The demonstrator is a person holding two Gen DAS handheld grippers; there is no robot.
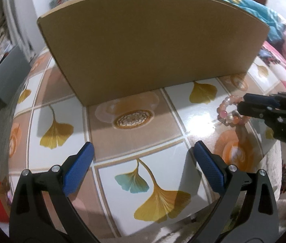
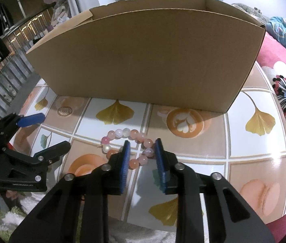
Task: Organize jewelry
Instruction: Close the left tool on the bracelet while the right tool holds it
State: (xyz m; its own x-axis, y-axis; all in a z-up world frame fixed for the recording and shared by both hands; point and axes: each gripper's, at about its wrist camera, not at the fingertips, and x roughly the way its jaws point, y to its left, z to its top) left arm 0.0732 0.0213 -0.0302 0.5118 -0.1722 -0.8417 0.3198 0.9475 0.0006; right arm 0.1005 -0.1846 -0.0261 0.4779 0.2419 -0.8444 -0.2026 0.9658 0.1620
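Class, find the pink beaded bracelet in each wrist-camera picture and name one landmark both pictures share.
Left wrist view: the bracelet lies on the table at the right edge, at the tips of the right gripper.
Right wrist view: the bracelet lies at lower centre, its near side between that gripper's blue fingers.
Shared landmark: the cardboard box standing behind it.

No readable text, label or number anywhere.
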